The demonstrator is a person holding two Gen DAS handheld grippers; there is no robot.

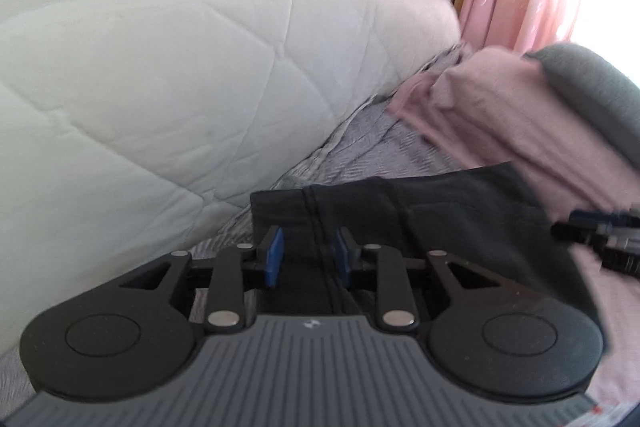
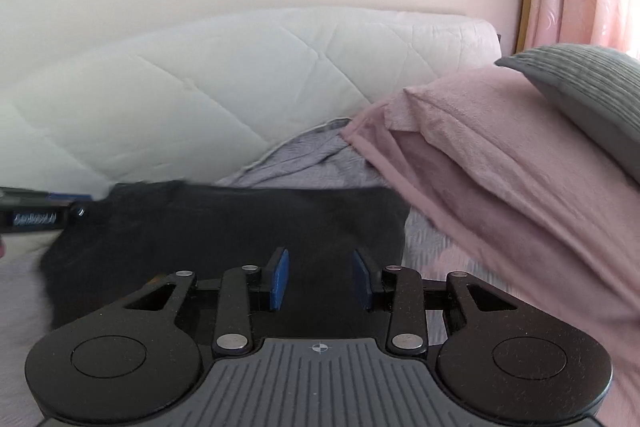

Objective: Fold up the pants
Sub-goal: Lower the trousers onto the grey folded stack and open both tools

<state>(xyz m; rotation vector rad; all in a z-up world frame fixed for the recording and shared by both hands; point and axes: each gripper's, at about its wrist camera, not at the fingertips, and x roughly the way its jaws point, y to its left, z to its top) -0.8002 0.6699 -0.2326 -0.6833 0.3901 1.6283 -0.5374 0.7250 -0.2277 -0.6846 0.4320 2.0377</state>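
Pants (image 2: 224, 231) dark, flat on bed, centre seam showing; left gripper (image 1: 308, 255) and right gripper (image 2: 322, 279) parted, empty.

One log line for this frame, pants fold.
stage: fold pants | left tongs: open, straddling seam of dark pants | right tongs: open over pants | surface: bed, pink pillow beside pants

The pants (image 2: 224, 227) are matt dark cloth with a stitched seam. The quilted headboard (image 1: 160, 87) looks like soft pale fabric. The pink blanket (image 2: 500, 167) is fuzzy fleece; the bedspread (image 1: 360, 147) is finely woven. The left gripper (image 1: 308, 255) is matt black plastic with blue rubbery pads (image 1: 274, 255) and shiny metal pins.
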